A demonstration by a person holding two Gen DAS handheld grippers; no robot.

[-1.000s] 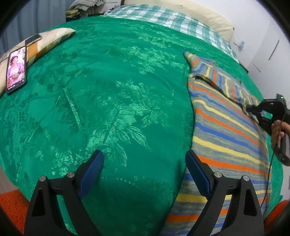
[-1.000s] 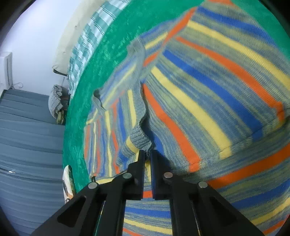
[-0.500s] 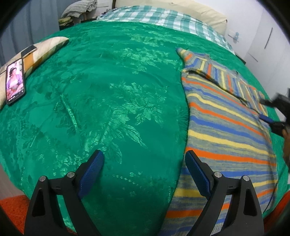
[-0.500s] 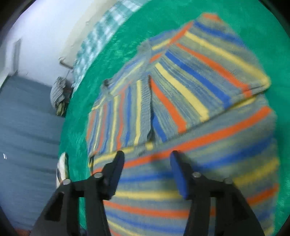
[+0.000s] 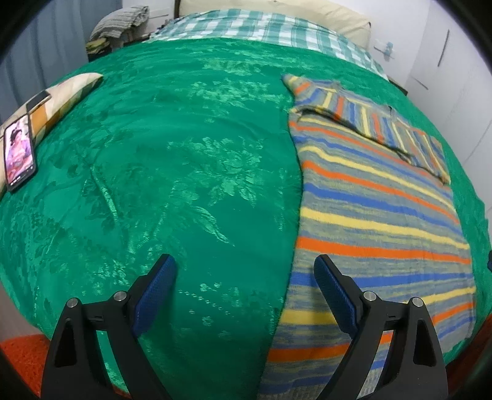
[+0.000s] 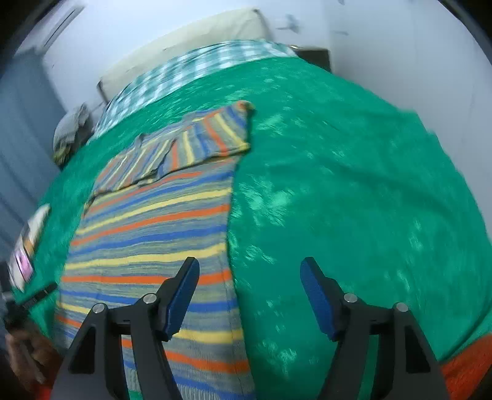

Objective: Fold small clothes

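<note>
A striped knit sweater (image 5: 378,209) in grey, blue, orange and yellow lies flat on the green bedspread (image 5: 172,160). Both sleeves (image 5: 381,123) are folded across its upper part. My left gripper (image 5: 244,289) is open and empty, low over the sweater's near left edge. In the right wrist view the sweater (image 6: 153,227) lies left of centre with its folded sleeves (image 6: 190,144) at the far end. My right gripper (image 6: 249,292) is open and empty, above the sweater's near right edge.
A phone (image 5: 18,157) with a lit screen lies at the left on a patterned cushion (image 5: 64,98). A checked sheet (image 5: 261,29) and a cream pillow (image 5: 276,9) lie at the head of the bed. White walls stand close on the right.
My right gripper opened, let go of the sleeve on the sweater, and pulled back to the near edge. My left gripper stayed open with little movement.
</note>
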